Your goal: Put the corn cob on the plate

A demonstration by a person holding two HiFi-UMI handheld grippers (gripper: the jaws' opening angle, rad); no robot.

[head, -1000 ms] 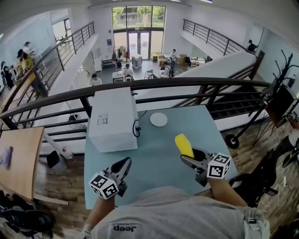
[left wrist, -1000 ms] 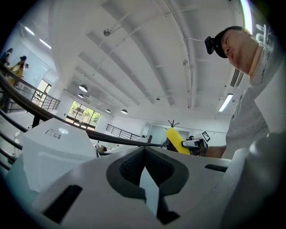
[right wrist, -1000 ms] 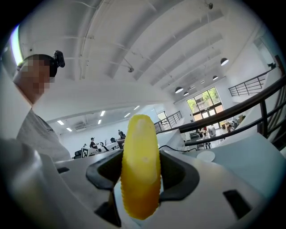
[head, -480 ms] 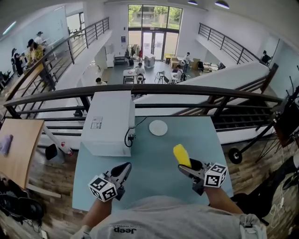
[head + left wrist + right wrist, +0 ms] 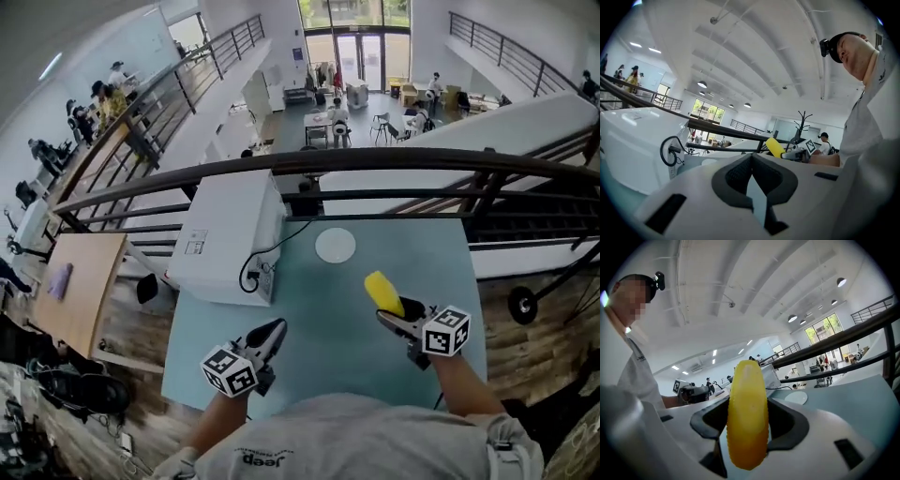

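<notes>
A yellow corn cob [image 5: 383, 292] sticks up and forward out of my right gripper [image 5: 392, 314], which is shut on it above the right half of the pale blue table [image 5: 319, 309]. In the right gripper view the cob [image 5: 747, 413] stands upright between the dark pads. A small white plate [image 5: 336, 246] lies empty at the table's far edge, ahead and left of the cob, also seen as the plate [image 5: 797, 397] beyond the jaws. My left gripper [image 5: 272, 330] hovers over the near left of the table, its pads [image 5: 736, 176] closed together with nothing between them.
A big white box [image 5: 230, 234] with a black cable [image 5: 258, 267] fills the table's far left corner. A dark railing [image 5: 375, 164] runs just beyond the table, with a drop to a lower floor behind it. A wooden desk [image 5: 80, 291] stands to the left.
Both grippers have dropped lower and shifted over the table, the right one still carrying the cob. The head view has swung, so the plate and box sit further right.
</notes>
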